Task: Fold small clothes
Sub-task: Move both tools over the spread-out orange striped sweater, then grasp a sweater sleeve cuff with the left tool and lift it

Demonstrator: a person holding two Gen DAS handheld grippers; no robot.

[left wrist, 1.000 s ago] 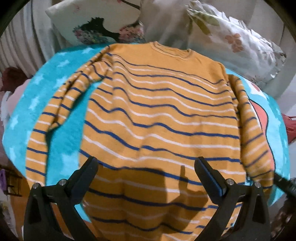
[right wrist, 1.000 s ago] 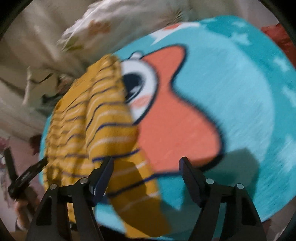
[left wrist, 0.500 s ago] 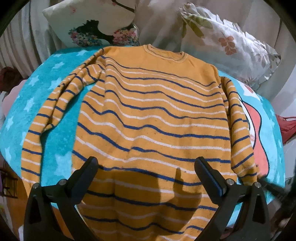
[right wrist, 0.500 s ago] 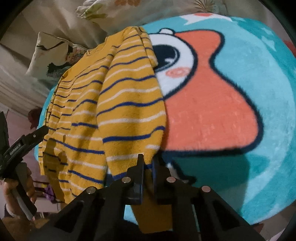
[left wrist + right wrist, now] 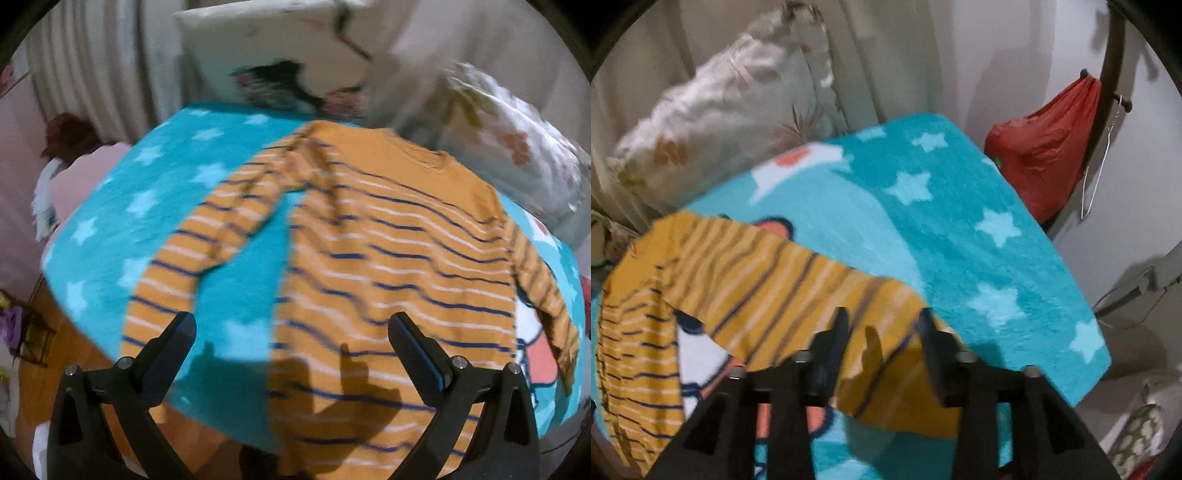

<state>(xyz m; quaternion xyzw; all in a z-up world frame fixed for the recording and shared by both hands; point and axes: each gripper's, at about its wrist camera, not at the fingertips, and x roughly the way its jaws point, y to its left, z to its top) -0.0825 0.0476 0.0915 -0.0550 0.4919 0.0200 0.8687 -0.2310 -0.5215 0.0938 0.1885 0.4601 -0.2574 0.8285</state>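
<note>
**Striped sweater on turquoise star blanket**

Turquoise blanket (image 5: 122, 221) under orange sweater (image 5: 388, 258), lying flat. Left tongs (image 5: 291, 341) spread wide above hem, empty. Only right view: right tongs (image 5: 882, 328) parted, sleeve (image 5: 798, 291) draped between; grip unclear.

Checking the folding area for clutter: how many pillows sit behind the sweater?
2. One white pillow with a dark picture print stands behind the sweater collar; one leaf-patterned pillow lies to its right, by the shoulder. Others may be out of view.
</note>
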